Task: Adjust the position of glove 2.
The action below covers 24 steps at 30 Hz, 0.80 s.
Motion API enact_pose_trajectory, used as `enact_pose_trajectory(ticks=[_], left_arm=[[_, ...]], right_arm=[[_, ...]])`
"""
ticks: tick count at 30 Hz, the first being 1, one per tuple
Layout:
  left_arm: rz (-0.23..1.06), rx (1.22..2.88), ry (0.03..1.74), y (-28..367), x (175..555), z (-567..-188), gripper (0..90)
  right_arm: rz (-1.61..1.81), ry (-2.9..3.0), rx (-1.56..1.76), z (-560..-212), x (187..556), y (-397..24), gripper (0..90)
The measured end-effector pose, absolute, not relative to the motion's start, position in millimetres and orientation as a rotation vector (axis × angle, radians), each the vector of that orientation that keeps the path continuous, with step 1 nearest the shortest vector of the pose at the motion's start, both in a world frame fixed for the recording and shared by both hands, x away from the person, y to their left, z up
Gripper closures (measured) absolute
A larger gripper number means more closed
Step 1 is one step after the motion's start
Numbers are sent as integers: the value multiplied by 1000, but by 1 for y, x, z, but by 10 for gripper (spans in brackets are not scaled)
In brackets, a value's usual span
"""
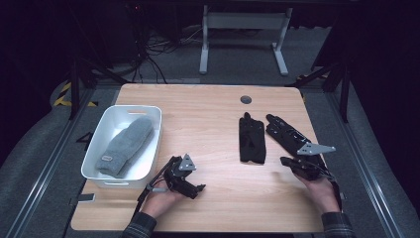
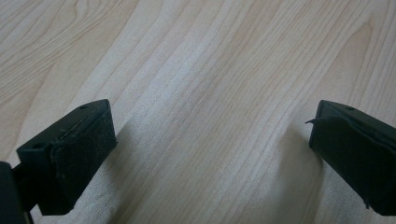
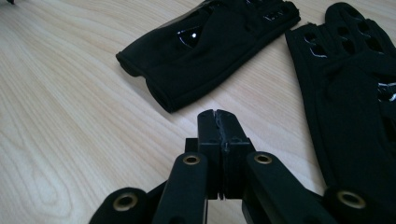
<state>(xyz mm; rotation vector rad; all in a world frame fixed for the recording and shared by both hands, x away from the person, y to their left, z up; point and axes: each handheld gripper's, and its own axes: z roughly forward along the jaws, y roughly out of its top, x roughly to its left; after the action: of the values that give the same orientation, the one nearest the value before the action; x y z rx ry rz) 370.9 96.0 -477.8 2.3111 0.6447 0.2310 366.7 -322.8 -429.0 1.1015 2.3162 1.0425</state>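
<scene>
Lying on wooden table (image 1: 208, 114), gloves (image 1: 252, 139)

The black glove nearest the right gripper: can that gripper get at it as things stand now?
Probably yes. The right gripper sits just short of the black glove, with bare table and nothing between them. Its jaws are shut and empty, so they must open first.

Black gloves (image 1: 252, 139), grey mitten (image 1: 125, 146), white bin (image 1: 99, 133).

The table (image 1: 208, 109) sits brightly lit from overhead, the room around it dark; soft shadows fall under the jaws, glare glints on the gloves (image 3: 205, 42), close parts blur.
</scene>
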Motion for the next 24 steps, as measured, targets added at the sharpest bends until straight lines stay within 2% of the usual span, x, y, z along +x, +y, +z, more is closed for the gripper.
enact_pose_trajectory(ticks=[9,18,24], left_arm=[[230,2310,652,96,371,-478,1],[230,2311,652,96,371,-478,1],[230,2310,652,96,371,-478,1]], right_arm=[[1024,2310,1093,-426,388,-315,900],[983,2220,1214,-428,416,-349,900],[923,2177,1276,-431,419,-370,900]])
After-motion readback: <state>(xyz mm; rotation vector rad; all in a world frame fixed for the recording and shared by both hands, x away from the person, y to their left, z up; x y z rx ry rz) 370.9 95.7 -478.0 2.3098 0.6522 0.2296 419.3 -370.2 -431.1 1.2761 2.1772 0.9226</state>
